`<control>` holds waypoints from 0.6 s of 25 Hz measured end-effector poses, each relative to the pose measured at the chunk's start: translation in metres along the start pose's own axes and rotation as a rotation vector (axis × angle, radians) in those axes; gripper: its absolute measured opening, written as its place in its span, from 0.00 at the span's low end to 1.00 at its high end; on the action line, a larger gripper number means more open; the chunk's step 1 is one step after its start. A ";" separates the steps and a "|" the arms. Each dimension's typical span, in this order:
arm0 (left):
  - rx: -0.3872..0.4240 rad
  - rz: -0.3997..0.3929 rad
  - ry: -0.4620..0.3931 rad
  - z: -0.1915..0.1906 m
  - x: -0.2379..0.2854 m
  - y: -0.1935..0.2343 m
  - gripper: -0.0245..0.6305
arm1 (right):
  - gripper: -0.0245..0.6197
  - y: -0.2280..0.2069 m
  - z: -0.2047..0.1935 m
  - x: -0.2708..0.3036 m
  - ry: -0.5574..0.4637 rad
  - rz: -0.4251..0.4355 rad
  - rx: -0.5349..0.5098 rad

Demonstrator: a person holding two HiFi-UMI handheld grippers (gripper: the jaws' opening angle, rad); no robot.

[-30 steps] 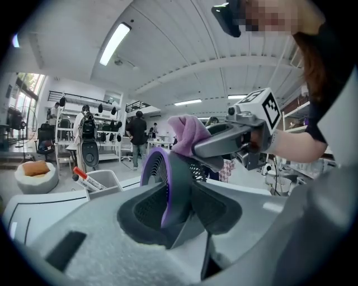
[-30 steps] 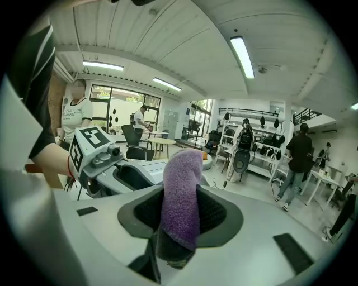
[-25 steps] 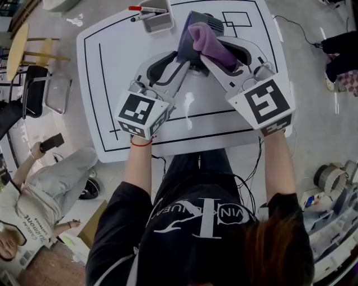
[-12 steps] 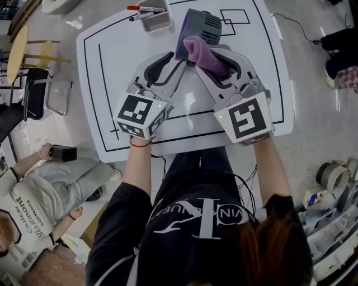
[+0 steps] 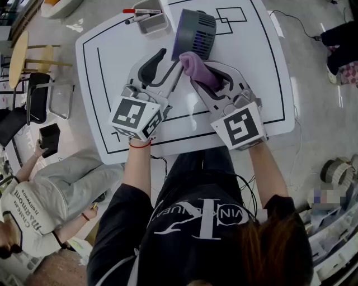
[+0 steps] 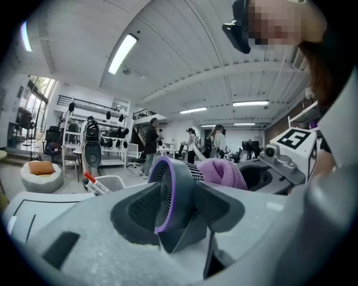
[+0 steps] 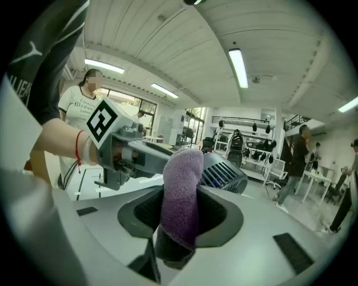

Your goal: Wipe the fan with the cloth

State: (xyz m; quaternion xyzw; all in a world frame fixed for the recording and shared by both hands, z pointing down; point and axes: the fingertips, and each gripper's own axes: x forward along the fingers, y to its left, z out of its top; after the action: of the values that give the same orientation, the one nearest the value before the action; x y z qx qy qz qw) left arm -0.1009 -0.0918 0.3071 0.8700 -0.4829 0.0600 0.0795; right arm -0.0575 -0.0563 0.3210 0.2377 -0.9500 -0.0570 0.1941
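A small grey fan with a purple rim (image 5: 194,32) stands on the white table (image 5: 251,67). It also shows in the left gripper view (image 6: 170,195) and behind the cloth in the right gripper view (image 7: 224,170). My left gripper (image 5: 172,57) is at the fan's near side. Its jaws are opening, and the fan (image 6: 170,195) sits loosely between them. My right gripper (image 5: 200,72) is shut on a folded purple cloth (image 5: 198,68), which pokes up between its jaws (image 7: 182,195) and touches the fan's near lower edge.
A grey bin (image 5: 150,21) with markers, one red-capped (image 5: 140,10), stands at the table's far left. Black lines mark out the tabletop. Chairs (image 5: 39,89) and a seated person (image 5: 45,195) are on the floor to the left. A cable runs off the table's right side.
Both grippers have drawn back toward the person. The left jaws have spread wider and the fan now stands free and upright. The cloth has slid from the fan's top to its near edge.
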 end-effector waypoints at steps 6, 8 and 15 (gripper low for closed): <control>0.033 -0.049 0.027 0.001 0.019 -0.006 0.36 | 0.27 -0.026 -0.014 -0.027 -0.031 -0.062 0.216; 0.008 -0.077 0.026 0.000 0.025 -0.007 0.36 | 0.27 -0.035 -0.025 -0.032 -0.019 -0.089 0.236; -0.032 -0.130 0.028 -0.001 0.022 -0.008 0.29 | 0.28 -0.053 -0.044 -0.029 0.013 -0.130 0.249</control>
State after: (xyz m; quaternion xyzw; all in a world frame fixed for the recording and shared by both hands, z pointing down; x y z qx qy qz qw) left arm -0.0826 -0.1060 0.3113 0.8973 -0.4251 0.0590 0.1038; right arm 0.0065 -0.0904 0.3412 0.3214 -0.9311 0.0506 0.1652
